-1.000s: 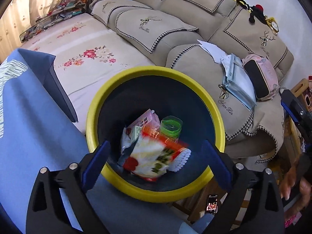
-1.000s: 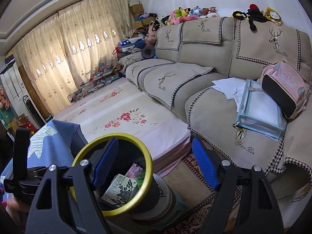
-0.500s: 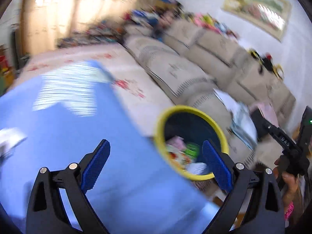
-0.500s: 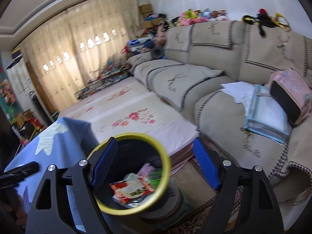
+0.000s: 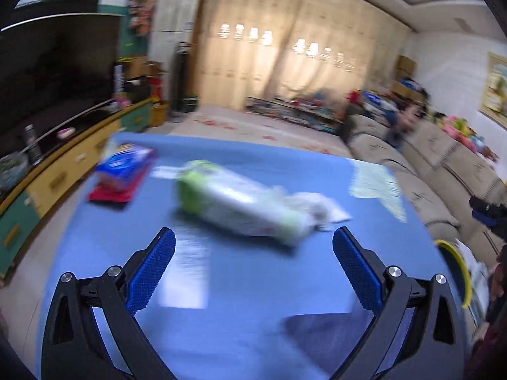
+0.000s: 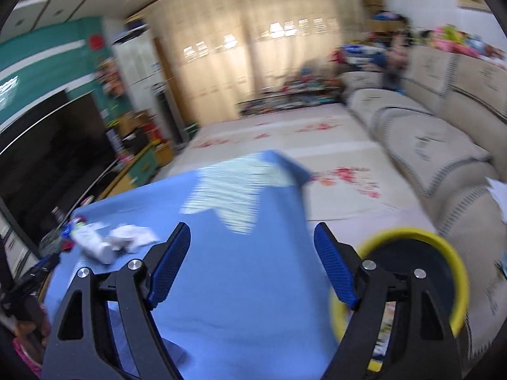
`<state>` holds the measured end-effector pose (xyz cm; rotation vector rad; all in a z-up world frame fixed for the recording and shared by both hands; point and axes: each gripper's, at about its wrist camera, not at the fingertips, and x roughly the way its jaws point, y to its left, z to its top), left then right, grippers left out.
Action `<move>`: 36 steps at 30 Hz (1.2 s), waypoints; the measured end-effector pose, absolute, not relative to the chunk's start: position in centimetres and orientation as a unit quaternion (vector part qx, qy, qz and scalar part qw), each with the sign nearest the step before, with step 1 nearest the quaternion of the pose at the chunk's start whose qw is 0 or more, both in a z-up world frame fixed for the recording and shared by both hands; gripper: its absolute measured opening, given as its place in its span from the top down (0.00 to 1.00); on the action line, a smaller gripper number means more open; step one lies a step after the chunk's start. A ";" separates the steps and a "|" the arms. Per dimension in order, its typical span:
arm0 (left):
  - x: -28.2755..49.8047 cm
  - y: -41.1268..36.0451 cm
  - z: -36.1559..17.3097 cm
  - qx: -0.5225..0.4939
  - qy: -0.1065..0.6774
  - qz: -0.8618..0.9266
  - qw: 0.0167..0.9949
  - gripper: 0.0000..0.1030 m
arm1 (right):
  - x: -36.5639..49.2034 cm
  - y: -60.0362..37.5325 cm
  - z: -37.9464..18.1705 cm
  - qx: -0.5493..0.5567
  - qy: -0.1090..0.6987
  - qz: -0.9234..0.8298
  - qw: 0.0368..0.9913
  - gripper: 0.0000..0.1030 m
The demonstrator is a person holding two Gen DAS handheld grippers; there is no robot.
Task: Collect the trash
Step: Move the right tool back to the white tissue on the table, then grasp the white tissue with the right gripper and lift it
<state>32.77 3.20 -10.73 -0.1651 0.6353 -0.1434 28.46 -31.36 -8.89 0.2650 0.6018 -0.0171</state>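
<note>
The wrapped packet lies on the table. The flat pack lies to its left. The bin stands beside the table's right edge.

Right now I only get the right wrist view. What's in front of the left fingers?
Observer: A green-and-white packet lies on the blue cloth just ahead of the left fingers, not between them.
Operator: Are they holding anything?
Observer: No. They are spread open with nothing between them.
Operator: Any other trash that side?
Observer: A red-and-blue packet lies farther off, to the left of the first one, near the cloth's edge.
</note>
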 end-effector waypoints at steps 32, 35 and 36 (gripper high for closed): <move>33.5 5.7 -13.8 -0.111 0.350 -0.040 0.929 0.05 | 46.5 -10.2 -17.2 0.047 0.472 0.145 0.868 0.91; 33.6 5.9 -14.0 -0.117 0.353 -0.040 0.928 0.05 | 46.4 -10.7 -16.8 0.063 0.470 0.149 0.868 0.92; 33.7 5.9 -14.0 -0.118 0.353 -0.040 0.927 0.05 | 46.2 -10.9 -16.4 0.066 0.464 0.148 0.871 0.92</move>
